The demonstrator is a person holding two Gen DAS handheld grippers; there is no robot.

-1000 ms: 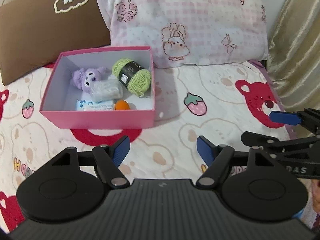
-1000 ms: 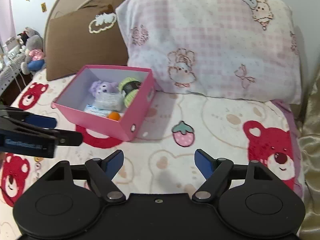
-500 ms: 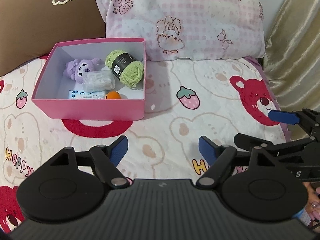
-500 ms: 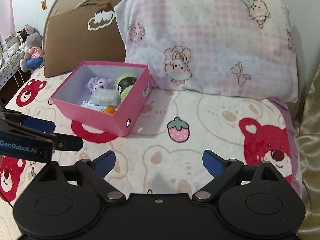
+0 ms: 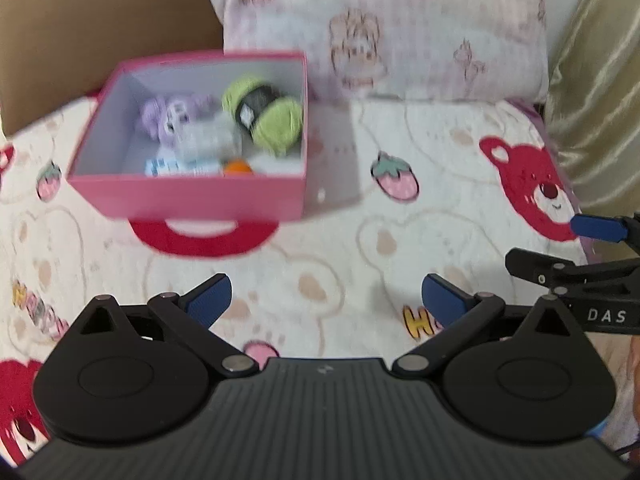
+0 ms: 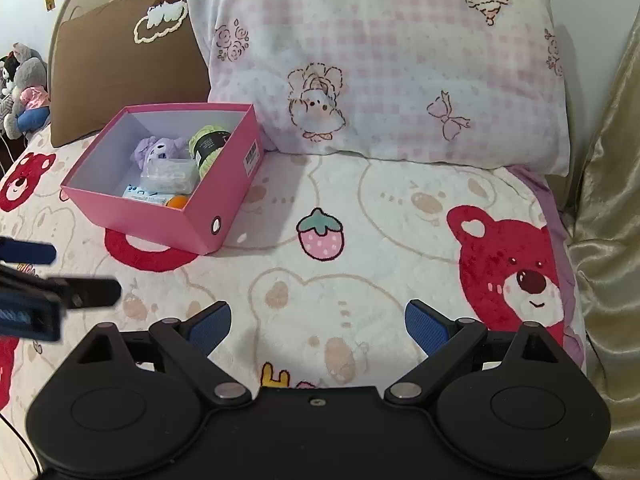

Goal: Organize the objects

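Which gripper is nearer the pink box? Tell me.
Left. The left gripper hangs open just in front of the pink box, above the blanket. The right gripper, also open, sits further off to the box's right, over the bear print.

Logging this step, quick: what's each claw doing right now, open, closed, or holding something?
Left claw: open, empty; its jaws have just been opening.
Right claw: open, empty; it too opened wider just now.
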